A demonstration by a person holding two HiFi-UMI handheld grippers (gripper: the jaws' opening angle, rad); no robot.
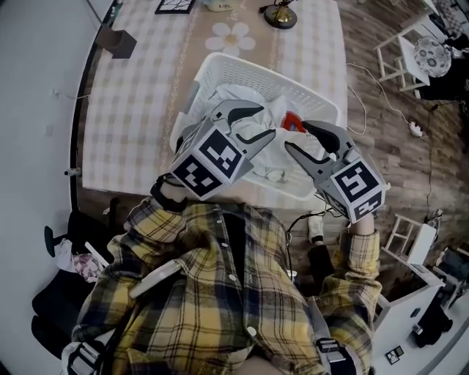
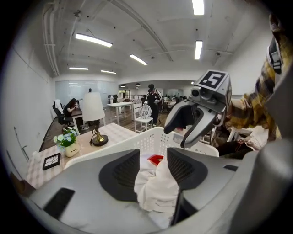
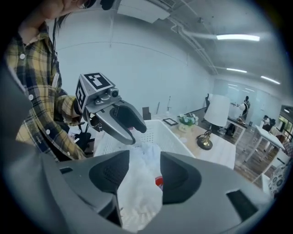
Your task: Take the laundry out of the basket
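A white slatted laundry basket (image 1: 242, 73) stands on the checked table (image 1: 132, 117). Inside lie crumpled white laundry (image 1: 238, 95) and a red item (image 1: 293, 119). Both grippers hover over the basket's near half, tips facing each other. My left gripper (image 1: 265, 121) has its jaws apart, and in the left gripper view the bunched white laundry (image 2: 153, 187) shows in the gap with the red item (image 2: 155, 159) beyond. My right gripper (image 1: 296, 135) also stands open, and the white laundry (image 3: 139, 192) fills its gap without being pinched.
At the table's far edge stand a brass lamp (image 1: 281, 15), a picture frame (image 1: 176, 6) and a small flower pot (image 2: 67, 145). A dark box (image 1: 117, 42) sits at the table's left edge. White chairs (image 1: 399, 55) and a cable lie on the wooden floor to the right.
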